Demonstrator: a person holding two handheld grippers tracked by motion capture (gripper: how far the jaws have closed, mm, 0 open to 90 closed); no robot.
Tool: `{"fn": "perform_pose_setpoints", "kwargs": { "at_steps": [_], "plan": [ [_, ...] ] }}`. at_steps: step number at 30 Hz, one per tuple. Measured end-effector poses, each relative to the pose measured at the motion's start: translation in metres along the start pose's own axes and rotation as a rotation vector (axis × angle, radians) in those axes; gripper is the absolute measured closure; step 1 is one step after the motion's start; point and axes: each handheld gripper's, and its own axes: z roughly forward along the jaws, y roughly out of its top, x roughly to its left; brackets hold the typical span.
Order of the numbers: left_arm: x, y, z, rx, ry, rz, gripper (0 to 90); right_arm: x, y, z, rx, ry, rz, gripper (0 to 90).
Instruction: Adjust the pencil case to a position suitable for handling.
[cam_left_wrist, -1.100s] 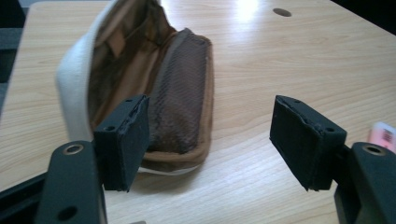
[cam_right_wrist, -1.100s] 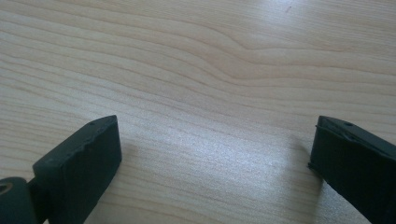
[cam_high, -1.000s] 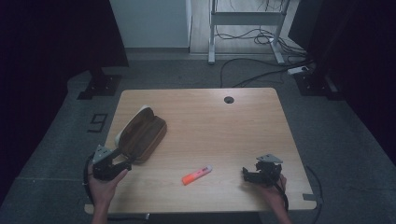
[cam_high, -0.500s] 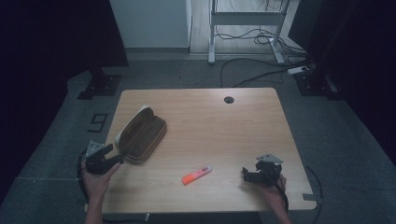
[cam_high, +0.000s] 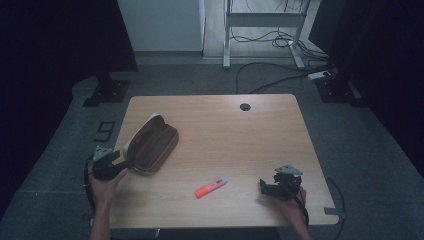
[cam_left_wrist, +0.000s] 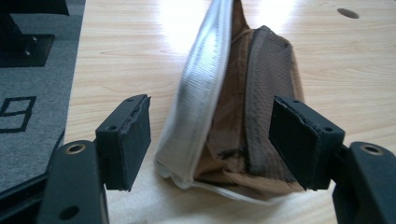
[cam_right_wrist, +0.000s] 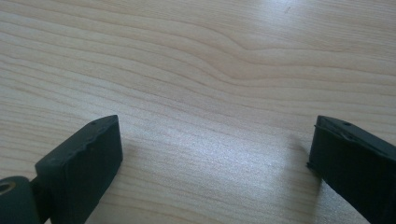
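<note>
While the table (cam_high: 250, 130) sits mostly bare, brown pouch (cam_high: 150, 144) lies near its left edge w/ left gripper (cam_left_wrist: 210, 140) jaws wide astride its end, prob. to grab; orange marker (cam_high: 211, 186) mid-front; right gripper (cam_right_wrist: 215, 163) wide, idle on wood

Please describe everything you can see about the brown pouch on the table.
The brown pouch is a long soft case, fabric by its look, with a pale ribbed edge band. It lies diagonally on the left part of the wooden table, its mouth gaping toward the left gripper. That gripper's jaws stand open on either side of its near end, not yet closing on it.
</note>
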Motion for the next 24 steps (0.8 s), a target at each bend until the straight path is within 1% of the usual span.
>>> {"fn": "perform_pose_setpoints", "kwargs": {
  "at_steps": [3,5,10,11,12,14,15,16,17,18,19,20,21,22,23,24],
  "plan": [
    [0.005,0.002,0.008,0.018,0.004,-0.001,28.8,0.000,0.000,0.000,0.000,0.000,0.000,2.3],
    [0.006,0.002,0.011,0.024,0.006,-0.003,28.7,0.000,0.000,0.000,0.000,0.000,0.000,2.2],
    [0.008,0.004,0.022,0.028,0.011,0.001,28.8,0.000,0.000,0.000,0.000,0.000,0.000,2.4],
    [0.009,0.004,0.024,0.028,0.013,-0.001,30.0,0.000,0.000,-0.001,-0.003,0.003,-0.002,4.5],
    [0.009,0.004,0.025,0.027,0.016,0.001,30.0,0.000,0.000,-0.001,-0.003,0.003,-0.002,4.5],
    [0.011,0.005,0.031,0.039,0.021,0.009,38.0,0.001,0.000,-0.001,-0.012,0.008,-0.005,7.0],
    [0.011,0.005,0.031,0.039,0.021,0.009,42.2,0.001,0.000,-0.001,-0.013,0.008,-0.005,7.4],
    [0.011,0.005,0.033,0.049,0.022,0.012,42.2,0.001,0.000,-0.001,-0.013,0.008,-0.005,7.4],
    [0.012,0.004,0.035,0.057,0.026,0.011,49.8,0.001,0.000,-0.001,-0.015,0.008,-0.005,8.1],
    [0.012,0.004,0.036,0.059,0.025,0.009,49.8,0.001,0.000,-0.001,-0.015,0.008,-0.005,8.1],
    [0.012,0.004,0.038,0.060,0.030,0.009,57.4,0.001,0.000,-0.001,-0.016,0.008,-0.005,8.1],
    [0.011,0.004,0.038,0.059,0.035,0.010,57.4,0.001,0.000,-0.001,-0.016,0.008,-0.005,8.1],
    [0.011,0.004,0.039,0.061,0.052,0.008,67.6,0.001,0.000,-0.001,-0.016,0.008,-0.005,8.2],
    [0.011,0.004,0.039,0.061,0.052,0.008,72.6,0.001,0.000,-0.001,-0.016,0.008,-0.005,8.2],
    [0.011,0.004,0.039,0.057,0.056,-0.007,72.6,0.001,0.000,-0.001,-0.016,0.008,-0.006,8.2],
    [0.011,0.004,0.038,0.058,0.054,-0.014,76.3,0.001,0.000,-0.001,-0.016,0.008,-0.005,8.2]
  ]
}}
